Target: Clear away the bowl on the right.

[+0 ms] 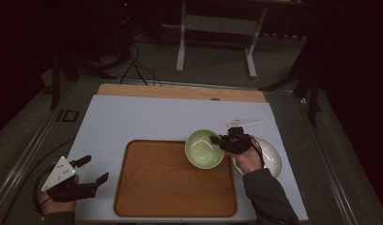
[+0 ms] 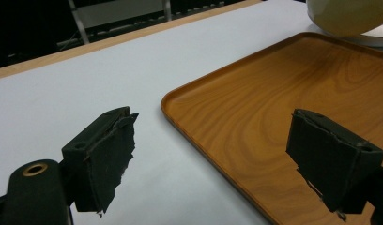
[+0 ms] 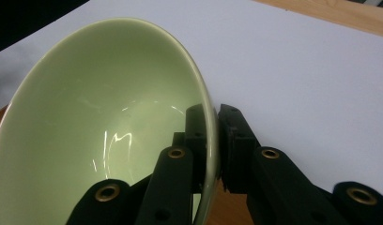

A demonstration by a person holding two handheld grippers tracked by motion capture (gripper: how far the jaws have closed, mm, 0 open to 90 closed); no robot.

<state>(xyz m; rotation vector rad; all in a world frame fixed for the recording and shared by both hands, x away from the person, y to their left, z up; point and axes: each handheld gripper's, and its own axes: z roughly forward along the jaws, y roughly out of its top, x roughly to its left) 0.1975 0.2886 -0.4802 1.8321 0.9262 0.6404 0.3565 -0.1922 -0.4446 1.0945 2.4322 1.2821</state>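
Over the far right corner of the wooden tray [image 1: 175,180], the green bowl [image 1: 204,148] hangs tilted, its rim pinched between the clenched fingers [image 3: 229,140] of the right gripper [image 1: 217,140], one finger inside the bowl and one outside, as the right gripper view shows plainly. The person's right hand [image 1: 248,159] grips the tool from the right edge side of the worktop [image 1: 147,119], and just beneath that hand a white plate [image 1: 273,159] lies on the white sheet, beside the tray's right edge. Near the worktop's near left corner, the left gripper [image 1: 96,169] is held off the tray's left edge with its fingers [image 2: 105,157] released and spread wide, grasping nothing. The left gripper view looks between them across the tray's near left corner toward the bowl [image 2: 347,16], seen at the far end above the plate.
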